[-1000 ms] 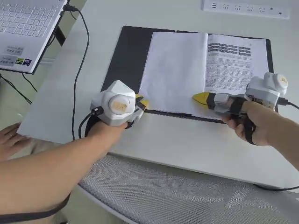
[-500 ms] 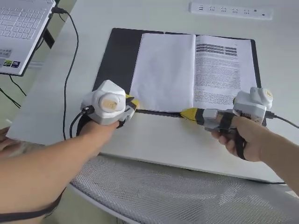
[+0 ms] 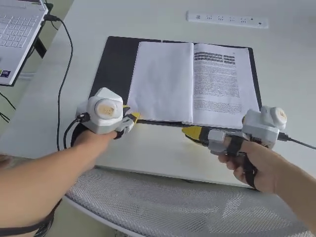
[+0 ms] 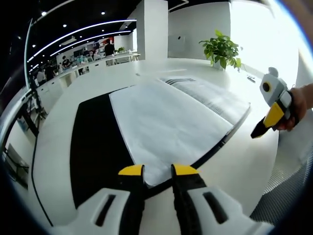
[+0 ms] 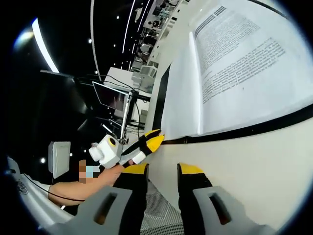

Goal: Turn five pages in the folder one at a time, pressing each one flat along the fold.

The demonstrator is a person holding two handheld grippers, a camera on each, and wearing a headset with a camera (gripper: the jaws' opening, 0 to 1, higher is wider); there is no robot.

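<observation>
Open folder [image 3: 117, 61] on the table [image 3: 158, 153], a claw at each side of its near edge.

The folder lies flat toward the table's far edge. A blank white page [image 3: 160, 81] is on the left of the fold, a printed page [image 3: 219, 84] on the right, and bare black cover shows left of the blank page. The left claw [image 3: 130, 117] sits at the near corner of the blank page, jaws slightly parted with nothing between them. The right claw [image 3: 190, 132] points left over bare table just short of the folder's near edge, below the fold, jaws also parted and empty. A power strip [image 3: 227, 19] lies along the far edge, and a laptop [image 3: 15, 29] sits past the left edge.
</observation>
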